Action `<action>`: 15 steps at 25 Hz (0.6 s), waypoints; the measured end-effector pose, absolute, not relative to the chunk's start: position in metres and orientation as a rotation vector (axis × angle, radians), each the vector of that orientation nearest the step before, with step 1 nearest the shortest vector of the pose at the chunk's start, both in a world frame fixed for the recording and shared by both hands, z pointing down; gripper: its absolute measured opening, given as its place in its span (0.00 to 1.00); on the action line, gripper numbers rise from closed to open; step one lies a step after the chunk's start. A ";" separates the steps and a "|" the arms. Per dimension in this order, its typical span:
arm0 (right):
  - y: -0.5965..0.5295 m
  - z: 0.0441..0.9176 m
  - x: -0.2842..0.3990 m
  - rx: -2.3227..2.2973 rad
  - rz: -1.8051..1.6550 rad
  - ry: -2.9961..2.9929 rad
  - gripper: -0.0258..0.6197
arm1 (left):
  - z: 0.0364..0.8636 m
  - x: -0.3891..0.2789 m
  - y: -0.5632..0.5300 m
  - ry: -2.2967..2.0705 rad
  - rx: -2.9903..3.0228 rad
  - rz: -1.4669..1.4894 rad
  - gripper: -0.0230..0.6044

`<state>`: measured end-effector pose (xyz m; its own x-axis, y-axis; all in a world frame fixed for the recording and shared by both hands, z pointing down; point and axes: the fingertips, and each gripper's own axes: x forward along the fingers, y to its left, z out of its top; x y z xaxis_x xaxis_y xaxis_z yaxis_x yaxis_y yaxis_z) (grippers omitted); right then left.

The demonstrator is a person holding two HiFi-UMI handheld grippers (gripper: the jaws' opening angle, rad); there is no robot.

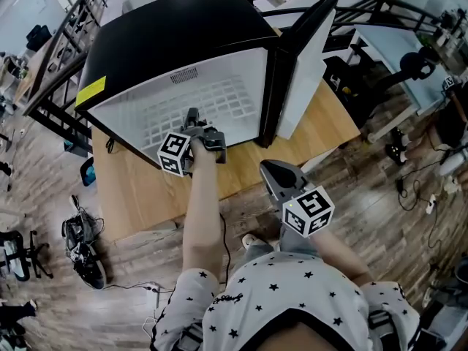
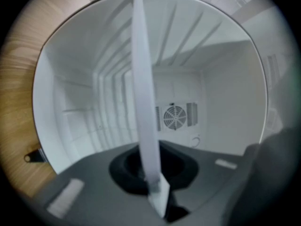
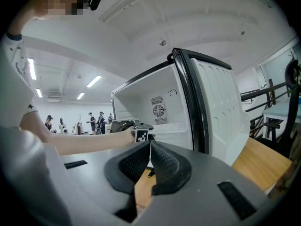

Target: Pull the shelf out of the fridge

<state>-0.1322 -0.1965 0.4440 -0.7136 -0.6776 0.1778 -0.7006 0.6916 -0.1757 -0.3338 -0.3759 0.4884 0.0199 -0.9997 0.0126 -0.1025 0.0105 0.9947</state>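
Shelf [image 2: 141, 79] edge clenched in left tool [image 2: 155, 187] — fridge door [image 1: 303, 72] open, right tool [image 3: 149, 157] closed, empty

Fridge [image 1: 168, 35]: glossy black shell, smooth white liner; shelf [image 1: 219, 97]: smooth white wire grid; table [image 1: 142, 189]: matt wood

The shelf [image 2: 142, 93], edge-on and blurred, seems cut off at the view's top.

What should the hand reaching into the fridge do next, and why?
Probably pull the left gripper straight back toward the person: its jaws are closed on the front edge of the white shelf, which sits inside the open fridge.
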 end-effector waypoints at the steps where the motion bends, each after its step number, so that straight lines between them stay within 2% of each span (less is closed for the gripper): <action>1: -0.195 0.444 -0.133 1.141 0.352 -2.799 0.07 | 0.488 -0.333 -0.373 -1.273 1.287 -1.136 0.09; 15: -0.177 0.441 -0.136 1.117 0.350 -2.827 0.07 | 0.488 -0.322 -0.341 -1.260 1.287 -1.132 0.09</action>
<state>-0.1365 -0.1766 0.4409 -0.7306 -0.6640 0.1591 -0.6827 0.7079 -0.1812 -0.3215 -0.3413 0.4877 0.0314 -0.9994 0.0108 -0.0958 0.0077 0.9954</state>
